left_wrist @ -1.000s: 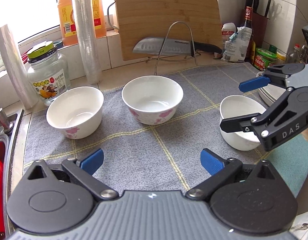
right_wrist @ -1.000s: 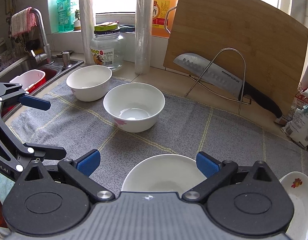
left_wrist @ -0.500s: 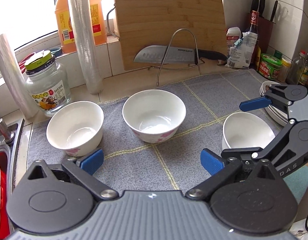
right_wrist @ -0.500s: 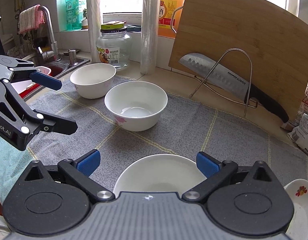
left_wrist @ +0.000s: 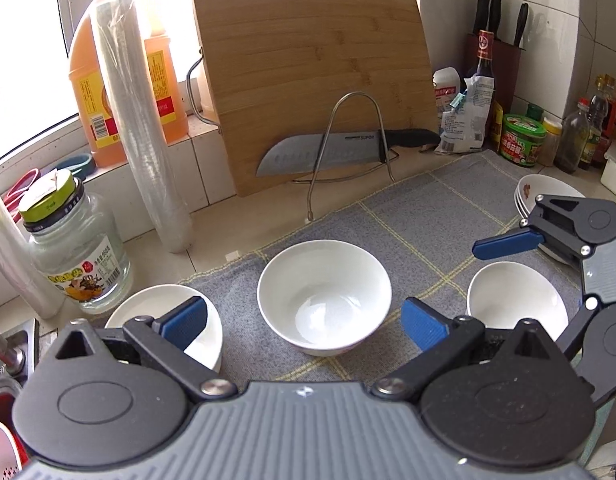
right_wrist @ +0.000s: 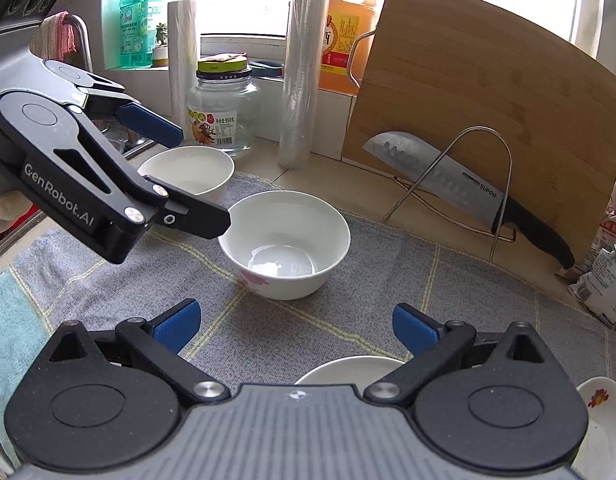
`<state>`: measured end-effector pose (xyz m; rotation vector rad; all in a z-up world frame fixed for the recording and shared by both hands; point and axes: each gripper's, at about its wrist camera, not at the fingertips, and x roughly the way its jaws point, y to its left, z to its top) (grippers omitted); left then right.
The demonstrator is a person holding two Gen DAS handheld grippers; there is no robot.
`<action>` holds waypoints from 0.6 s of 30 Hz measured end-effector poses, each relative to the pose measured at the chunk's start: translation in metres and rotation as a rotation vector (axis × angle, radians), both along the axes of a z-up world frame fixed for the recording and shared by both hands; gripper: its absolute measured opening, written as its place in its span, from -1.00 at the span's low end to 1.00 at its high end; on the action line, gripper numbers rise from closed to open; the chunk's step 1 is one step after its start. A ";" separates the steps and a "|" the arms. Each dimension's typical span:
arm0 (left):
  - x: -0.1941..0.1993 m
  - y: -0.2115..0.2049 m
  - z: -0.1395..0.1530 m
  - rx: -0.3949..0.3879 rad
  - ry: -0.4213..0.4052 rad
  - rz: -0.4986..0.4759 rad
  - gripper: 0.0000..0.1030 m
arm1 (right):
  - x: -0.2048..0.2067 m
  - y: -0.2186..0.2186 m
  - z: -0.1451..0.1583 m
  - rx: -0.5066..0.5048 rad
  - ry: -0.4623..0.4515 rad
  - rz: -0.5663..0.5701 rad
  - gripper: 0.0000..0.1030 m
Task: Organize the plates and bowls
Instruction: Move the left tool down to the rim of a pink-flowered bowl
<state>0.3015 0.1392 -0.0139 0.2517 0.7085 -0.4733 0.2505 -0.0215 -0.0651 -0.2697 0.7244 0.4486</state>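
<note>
Bowls stood in a row on the grey dish mat (left_wrist: 436, 216) — a left bowl (left_wrist: 147, 308) near the glass jar (left_wrist: 73, 248), a middle bowl (left_wrist: 324, 300), and a right bowl (left_wrist: 516, 304). The left gripper (left_wrist: 303, 320) hung with its blue-padded fingers spread wide and empty, the middle bowl between them. The right gripper (right_wrist: 295, 322) was likewise wide open and empty, poised over the right bowl's rim (right_wrist: 348, 368). Stacked plates (left_wrist: 540, 192) sat at the mat's right edge; a cleaver (right_wrist: 448, 184) leaned in its wire rack against the bamboo cutting board (right_wrist: 488, 92).
</note>
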 end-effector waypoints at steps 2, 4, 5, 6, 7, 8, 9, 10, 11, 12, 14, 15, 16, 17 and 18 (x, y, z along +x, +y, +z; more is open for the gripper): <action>0.007 0.000 0.002 0.001 -0.005 -0.010 0.98 | 0.001 0.003 0.001 -0.007 -0.009 0.003 1.00; 0.015 0.000 0.004 -0.008 -0.003 -0.022 0.98 | 0.004 0.006 0.001 -0.012 -0.015 0.004 1.00; 0.017 0.000 0.004 -0.014 -0.006 -0.029 0.98 | 0.006 0.007 0.001 -0.013 -0.016 0.004 1.00; 0.021 -0.001 0.005 -0.021 -0.007 -0.037 0.98 | 0.007 0.007 0.001 -0.013 -0.016 0.005 1.00; 0.025 -0.003 0.005 -0.024 -0.002 -0.037 0.98 | 0.009 0.008 0.001 -0.012 -0.016 0.006 1.00; 0.027 -0.004 0.004 -0.029 0.007 -0.038 0.98 | 0.011 0.009 0.001 -0.012 -0.014 0.007 1.00; 0.031 -0.006 0.003 -0.039 0.019 -0.050 0.98 | 0.013 0.009 0.000 -0.012 -0.010 0.007 1.00; 0.033 -0.007 0.001 -0.044 0.028 -0.057 0.98 | 0.015 0.009 -0.001 -0.012 -0.007 0.008 1.00; 0.037 -0.008 -0.001 -0.043 0.037 -0.058 0.98 | 0.017 0.011 -0.002 -0.013 -0.003 0.008 1.00; 0.039 -0.010 -0.003 -0.033 0.039 -0.053 0.98 | 0.018 0.011 -0.003 -0.014 0.000 0.007 1.00; 0.044 -0.011 -0.006 -0.032 0.047 -0.055 0.98 | 0.019 0.013 -0.004 -0.015 0.002 0.006 1.00; 0.047 -0.011 -0.007 -0.037 0.056 -0.052 0.98 | 0.019 0.014 -0.005 -0.017 0.004 0.007 1.00; 0.050 -0.011 -0.009 -0.042 0.067 -0.053 0.98 | 0.020 0.015 -0.007 -0.019 0.008 0.008 1.00; 0.052 -0.011 -0.010 -0.046 0.075 -0.055 0.98 | 0.020 0.015 -0.008 -0.021 0.010 0.007 1.00; 0.055 -0.011 -0.011 -0.047 0.080 -0.054 0.98 | 0.021 0.015 -0.009 -0.023 0.013 0.006 1.00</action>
